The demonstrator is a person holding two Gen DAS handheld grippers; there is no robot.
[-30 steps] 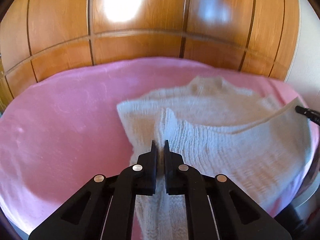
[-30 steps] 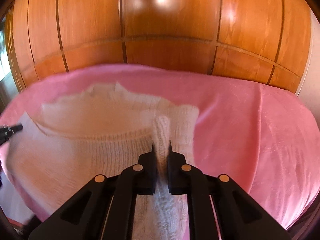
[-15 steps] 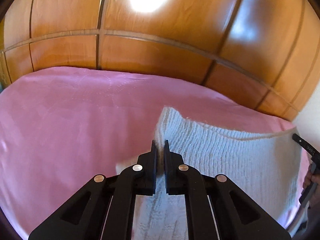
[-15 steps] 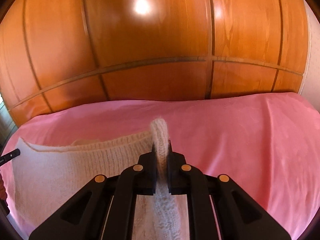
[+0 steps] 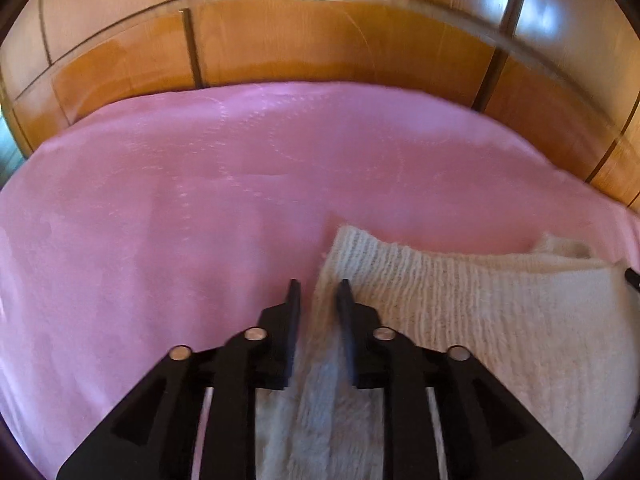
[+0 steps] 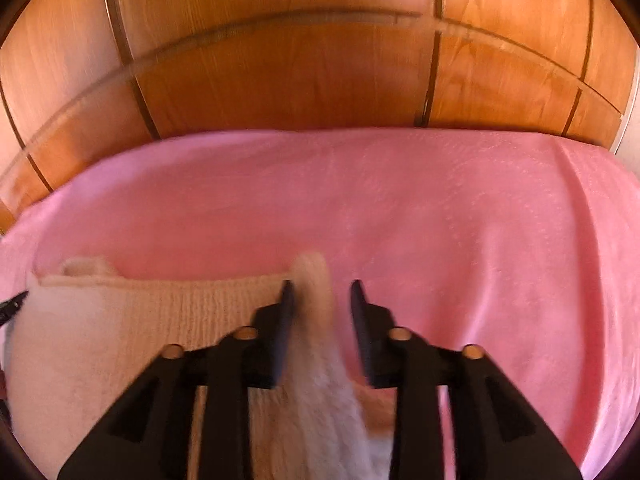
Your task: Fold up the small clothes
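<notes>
Between the two claws, on the pink bedspread (image 5: 160,208), lies the cream knit garment (image 5: 500,320), folded, long axis running side to side from one claw to the other. Left claw (image 5: 317,292): garment's left corner directly under and ahead of it, bulk extending right. Right claw (image 6: 322,294): the opposite corner, bulk extending left. Both corners equally near their own claw. Jaws of both have just been opening. Left stands narrowly parted, right somewhat wider; knit fabric sits in each gap but pads appear clear of it. Judgement: release after laying the fold; next move is withdrawal or re-grip at these corners.
</notes>
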